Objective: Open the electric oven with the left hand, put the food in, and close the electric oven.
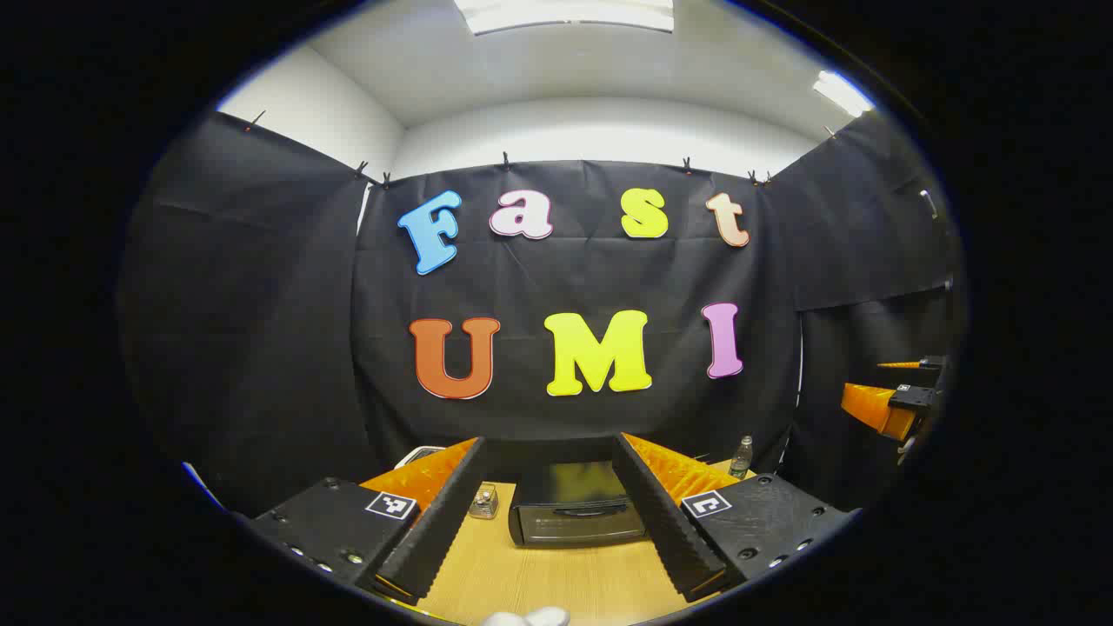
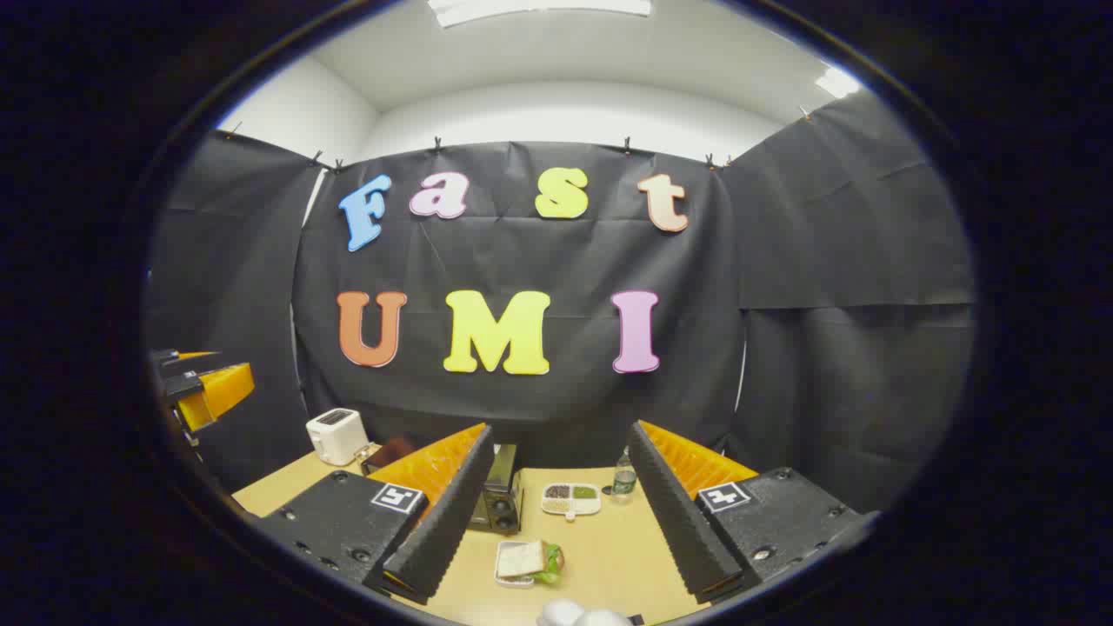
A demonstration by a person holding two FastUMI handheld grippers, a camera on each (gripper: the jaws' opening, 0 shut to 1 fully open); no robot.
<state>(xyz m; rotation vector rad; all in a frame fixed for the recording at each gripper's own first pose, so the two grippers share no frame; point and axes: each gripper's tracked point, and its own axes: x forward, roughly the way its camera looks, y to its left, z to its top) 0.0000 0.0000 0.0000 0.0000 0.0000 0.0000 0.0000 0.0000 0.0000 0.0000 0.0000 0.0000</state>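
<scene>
**Left gripper view: lined up on the oven, door not yet touched**

Left gripper view puts the oven (image 1: 576,515) square ahead on the table (image 1: 556,578), framed between my left gripper (image 1: 556,513) fingers, with its door shut and the handle bar running across the upper front. Both fingers stand wide apart and hold nothing — well short of the oven. To do this step cleanly I'd bring the gripper straight in, level with the handle, close on the bar from above and below, then pull out and down along the door's arc rather than straight back, or the oven may slide on the table. A small jar (image 1: 483,502) sits just beside the oven's left corner; I'd keep that finger clear of it.

In the right gripper view, the right gripper (image 2: 556,513) is also spread wide and empty. The food (image 2: 529,561) — bread with some green on a small tray — lies on the table near it, apart from the oven (image 2: 497,500).
</scene>
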